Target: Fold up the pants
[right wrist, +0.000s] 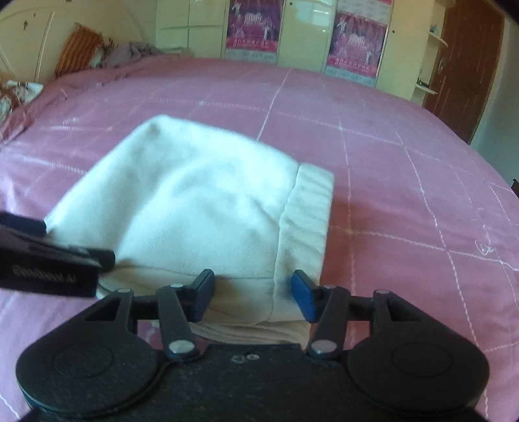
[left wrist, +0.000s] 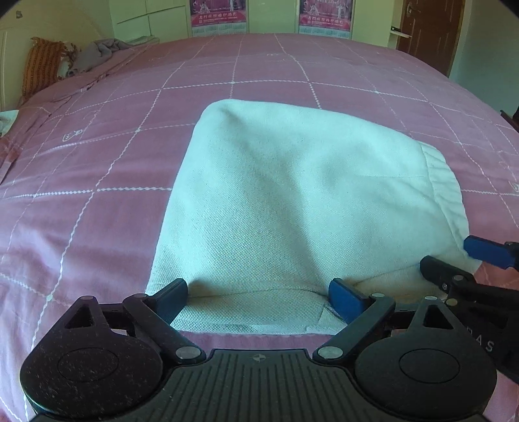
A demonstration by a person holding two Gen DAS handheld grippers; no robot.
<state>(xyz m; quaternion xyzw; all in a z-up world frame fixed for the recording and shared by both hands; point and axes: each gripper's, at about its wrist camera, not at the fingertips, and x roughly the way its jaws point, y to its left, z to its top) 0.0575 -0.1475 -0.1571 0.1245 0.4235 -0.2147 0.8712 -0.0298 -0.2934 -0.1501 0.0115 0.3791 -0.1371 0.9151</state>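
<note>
Pants: my white pants (left wrist: 292,201) lie folded into a compact bundle in the middle of the bed (left wrist: 97,168), the near edge right under both of my tools. In the right view the same bundle (right wrist: 194,207) shows its ribbed waistband (right wrist: 308,214) running down its right side.
Layers: at the near edge I can see a lower layer (left wrist: 253,311) peeking out beneath the top fold.
Left gripper: my left gripper (left wrist: 259,297) sits low at the near left part of the bundle. Its jaws stand wide apart, one blue pad at each side of the fabric edge, clamping nothing.
Right gripper: my right gripper (right wrist: 253,293) sits at the near right corner, by the waistband end. Its jaws are also spread, the cloth edge lying between them without being pinched.
Each seen from the other: the right tool's fingers (left wrist: 486,253) enter the left view from the right, touching the bundle's corner; the left tool (right wrist: 48,259) enters the right view from the left, blurred.
Bed: a pink cover with a white grid of stitched lines, fairly smooth around the pants.
Far side: an orange striped pillow (left wrist: 42,65) and a crumpled grey cloth (left wrist: 94,52) lie by the headboard end.
Room: pale cupboards with two pink posters (left wrist: 219,14), and a brown door (left wrist: 431,29) at the right.
</note>
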